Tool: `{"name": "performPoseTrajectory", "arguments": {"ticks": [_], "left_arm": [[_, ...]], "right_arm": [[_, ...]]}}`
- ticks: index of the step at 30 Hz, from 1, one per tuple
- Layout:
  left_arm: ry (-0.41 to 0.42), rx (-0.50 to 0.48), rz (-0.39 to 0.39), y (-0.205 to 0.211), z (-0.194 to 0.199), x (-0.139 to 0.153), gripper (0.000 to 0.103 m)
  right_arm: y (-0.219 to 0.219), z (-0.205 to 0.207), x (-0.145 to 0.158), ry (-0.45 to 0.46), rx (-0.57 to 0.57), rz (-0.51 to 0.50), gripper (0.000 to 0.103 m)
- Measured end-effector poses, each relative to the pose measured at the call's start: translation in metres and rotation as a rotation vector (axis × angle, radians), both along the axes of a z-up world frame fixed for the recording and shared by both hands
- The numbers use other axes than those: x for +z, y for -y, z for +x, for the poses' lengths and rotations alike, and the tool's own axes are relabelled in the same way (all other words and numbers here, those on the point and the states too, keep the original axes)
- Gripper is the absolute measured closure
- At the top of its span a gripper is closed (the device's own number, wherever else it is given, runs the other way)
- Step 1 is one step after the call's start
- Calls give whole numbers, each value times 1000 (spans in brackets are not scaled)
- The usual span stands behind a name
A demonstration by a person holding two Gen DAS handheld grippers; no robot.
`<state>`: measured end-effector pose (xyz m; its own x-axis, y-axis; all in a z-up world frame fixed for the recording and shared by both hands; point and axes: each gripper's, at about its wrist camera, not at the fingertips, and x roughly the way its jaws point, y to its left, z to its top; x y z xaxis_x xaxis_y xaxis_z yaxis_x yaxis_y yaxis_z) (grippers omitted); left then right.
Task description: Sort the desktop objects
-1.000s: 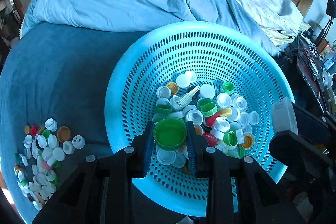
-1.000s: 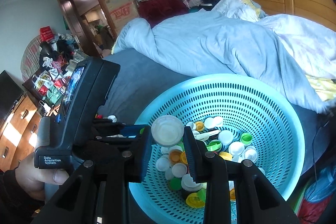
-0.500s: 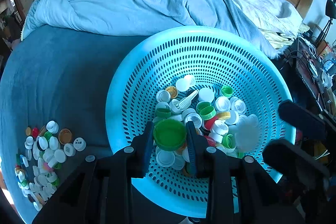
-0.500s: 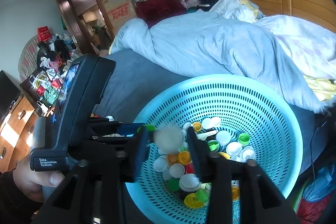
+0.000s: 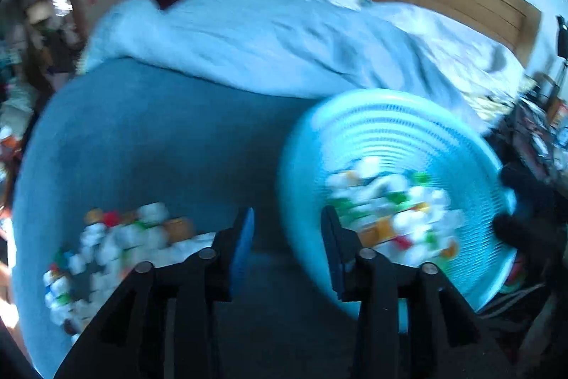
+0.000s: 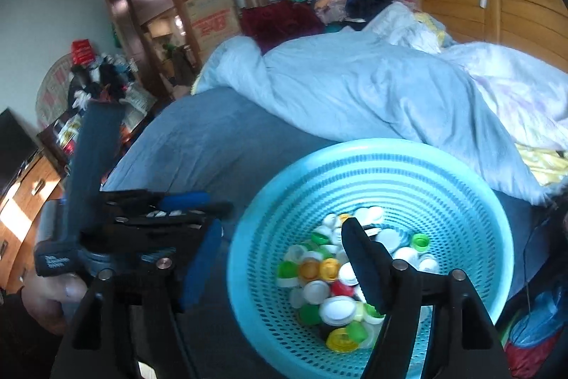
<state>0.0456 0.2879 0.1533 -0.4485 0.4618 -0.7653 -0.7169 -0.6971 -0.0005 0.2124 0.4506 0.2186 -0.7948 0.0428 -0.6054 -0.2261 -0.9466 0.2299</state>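
left gripper (image 5: 287, 238): was clamped on the green cap, fingers have just been opening, now empty
right gripper (image 6: 280, 258): just let go too, white cap gone
basket (image 6: 472, 201): on the bed, caps (image 6: 333, 276) inside
loose pile (image 5: 106, 247): left side, likely next

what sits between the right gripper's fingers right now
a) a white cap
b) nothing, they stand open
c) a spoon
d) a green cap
b: in the right wrist view the right gripper has its jaws spread wide, having just been opening, with nothing clamped; only the blue basket and its bottle caps show behind the gap.
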Motion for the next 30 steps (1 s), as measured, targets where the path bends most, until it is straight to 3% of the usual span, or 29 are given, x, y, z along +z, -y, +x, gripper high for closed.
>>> {"name": "performPoseTrajectory", "arguments": {"ticks": [4, 7, 10, 13, 15, 21, 30], "left_arm": [[55, 148, 22, 110, -28, -38, 67], [142, 313, -67, 187, -55, -88, 67], [253, 451, -77, 253, -76, -128, 67], [292, 517, -49, 294, -84, -144, 67], [284, 556, -8, 316, -83, -145, 67], [146, 656, 43, 362, -69, -126, 67], [136, 751, 104, 418, -53, -132, 67]], "right_arm": [[26, -17, -12, 25, 78, -12, 28], [43, -31, -21, 45, 130, -20, 28], [62, -44, -27, 60, 186, -20, 28], [77, -54, -29, 72, 224, -10, 28], [84, -59, -30, 77, 240, -4, 28], [104, -65, -42, 119, 264, 11, 28], [151, -75, -61, 179, 353, 26, 28]]}}
